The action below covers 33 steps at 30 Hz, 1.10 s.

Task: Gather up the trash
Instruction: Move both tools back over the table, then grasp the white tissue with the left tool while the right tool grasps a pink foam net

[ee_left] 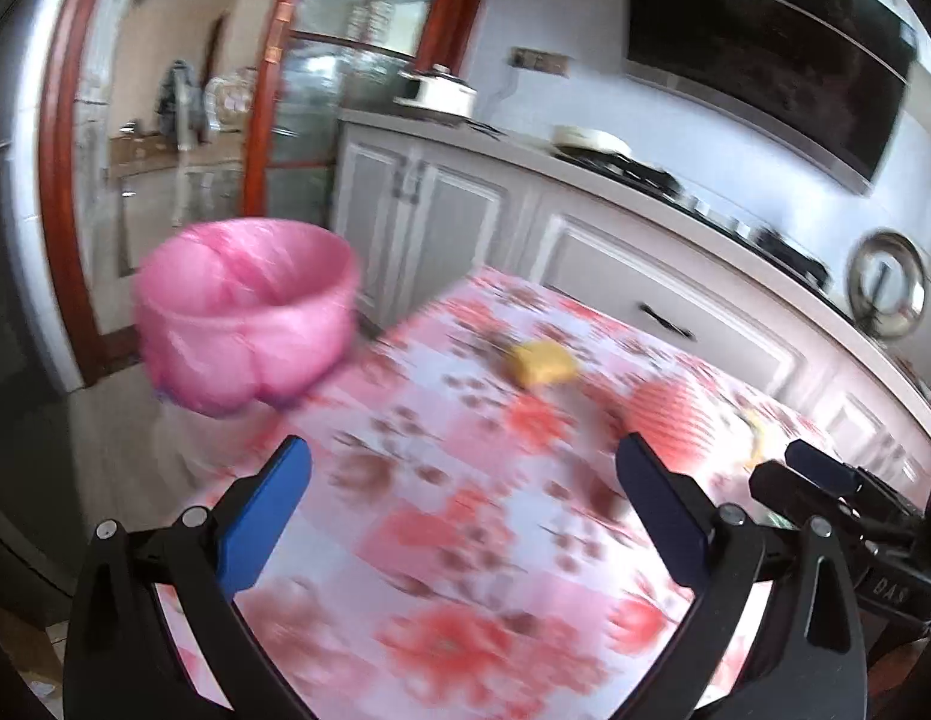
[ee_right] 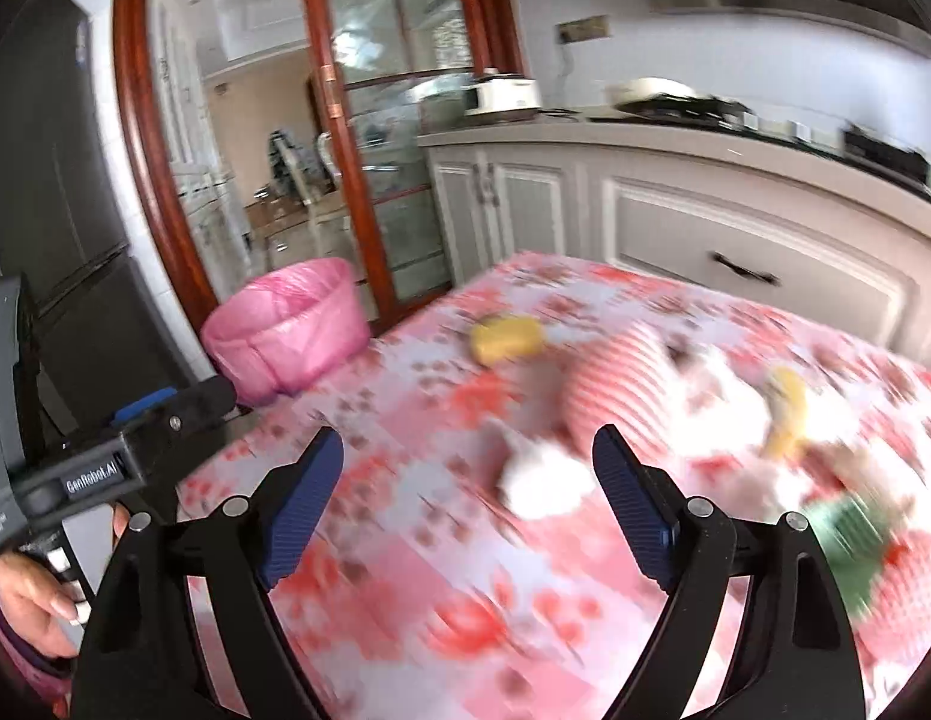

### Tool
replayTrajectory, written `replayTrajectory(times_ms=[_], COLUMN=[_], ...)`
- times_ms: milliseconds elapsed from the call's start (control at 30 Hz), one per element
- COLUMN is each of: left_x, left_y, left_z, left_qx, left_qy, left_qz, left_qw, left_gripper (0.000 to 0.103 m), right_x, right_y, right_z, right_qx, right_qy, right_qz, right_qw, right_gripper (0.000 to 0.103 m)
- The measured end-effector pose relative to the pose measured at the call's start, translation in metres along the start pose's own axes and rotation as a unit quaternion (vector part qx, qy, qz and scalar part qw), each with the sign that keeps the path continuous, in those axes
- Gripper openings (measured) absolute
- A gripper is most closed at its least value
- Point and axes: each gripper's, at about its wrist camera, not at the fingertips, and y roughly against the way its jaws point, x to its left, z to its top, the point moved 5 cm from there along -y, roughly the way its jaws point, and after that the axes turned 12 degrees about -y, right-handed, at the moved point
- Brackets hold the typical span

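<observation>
Hovering over the floral-clothed desk [ee_right: 441, 600], your right gripper [ee_right: 468, 465] is spread, crumpled white paper [ee_right: 543, 480] between its fingers; your left gripper [ee_left: 463, 468] is spread, empty.

Home kitchen: white cabinets [ee_right: 585, 204], gas hob [ee_left: 675, 180], range hood [ee_left: 765, 54], floral-cloth table [ee_right: 441, 540]

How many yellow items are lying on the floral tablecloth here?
2. A yellow block lies toward the far edge, nearest the pink-lined bin; a blurred yellow piece lies further right. Blur may hide more.
</observation>
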Motion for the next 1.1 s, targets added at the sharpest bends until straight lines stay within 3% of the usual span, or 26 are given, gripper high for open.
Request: replayTrajectory(times_ms=[300, 500, 833, 1100], left_x=[-0.089, -0.128, -0.148, -0.149], left_y=[-0.012, -0.024, -0.059, -0.092], left_z=[-0.028, -0.039, -0.042, -0.041], left_qx=[0.014, 0.026, 0.045, 0.066], left_qy=[-0.044, -0.095, -0.104, -0.096], left_qz=[-0.047, -0.063, -0.071, -0.066], left_qw=[0.9978, 0.9932, 0.9910, 0.9909], left_gripper=[0.098, 0.098, 0.098, 0.098], right_x=[-0.093, -0.157, -0.257, -0.282], right_y=[0.059, 0.074, 0.085, 0.058], right_z=[-0.033, -0.037, -0.025, -0.040], right_qx=[-0.023, -0.034, -0.048, -0.003], right_qy=[-0.044, -0.076, -0.137, -0.169], right_qz=[-0.071, -0.126, -0.206, -0.197], right_qw=[0.996, 0.988, 0.968, 0.966], right_gripper=[0.081, 0.082, 0.085, 0.085])
